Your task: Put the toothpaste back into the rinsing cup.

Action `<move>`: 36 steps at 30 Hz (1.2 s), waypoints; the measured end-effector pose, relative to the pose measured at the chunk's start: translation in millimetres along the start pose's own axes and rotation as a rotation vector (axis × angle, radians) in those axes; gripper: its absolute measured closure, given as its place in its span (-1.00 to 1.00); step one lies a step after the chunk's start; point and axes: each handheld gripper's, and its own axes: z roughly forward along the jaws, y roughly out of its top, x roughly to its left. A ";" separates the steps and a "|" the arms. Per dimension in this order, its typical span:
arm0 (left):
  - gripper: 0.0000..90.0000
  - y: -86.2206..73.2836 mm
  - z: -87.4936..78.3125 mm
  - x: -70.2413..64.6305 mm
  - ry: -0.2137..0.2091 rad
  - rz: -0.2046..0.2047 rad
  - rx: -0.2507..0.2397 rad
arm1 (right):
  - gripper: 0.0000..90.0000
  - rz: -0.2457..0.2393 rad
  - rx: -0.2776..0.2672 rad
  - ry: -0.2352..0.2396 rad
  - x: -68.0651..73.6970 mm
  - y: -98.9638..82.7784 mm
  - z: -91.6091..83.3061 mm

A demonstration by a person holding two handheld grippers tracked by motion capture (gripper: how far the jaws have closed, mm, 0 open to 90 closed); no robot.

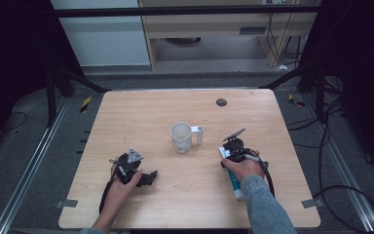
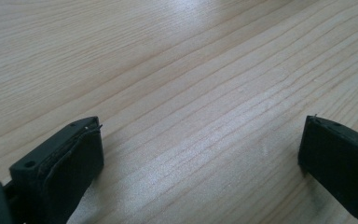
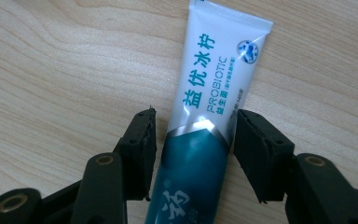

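Wooden table (image 1: 126, 122) with a light top holds a white mug with a handle (image 1: 183, 137) in the middle, close to the right gripper (image 3: 193, 149) but not touching it. A small dark round spot (image 1: 221, 102) sits far back. The white and teal toothpaste tube (image 3: 205, 112) lies flat by the person's right hand, and the right gripper's jaws sit on both sides, touching it. The left gripper (image 2: 200, 149) is wide open over bare wood, holding nothing.
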 end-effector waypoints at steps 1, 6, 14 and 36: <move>-1.00 0.0 0.0 0.0 0.000 0.000 0.000 | 0.09 0.000 0.001 -0.001 -0.4 0.0 0.0; -1.00 0.1 0.0 0.1 0.000 0.001 0.000 | 0.09 -0.001 0.003 -0.003 -0.3 -0.1 0.6; -1.00 0.1 0.1 0.1 0.000 0.001 0.000 | 0.09 0.005 0.009 -0.011 -0.8 -0.9 2.4; -1.00 0.4 0.4 0.1 0.000 0.001 0.000 | 0.35 -0.040 0.023 -0.027 2.8 -0.7 2.1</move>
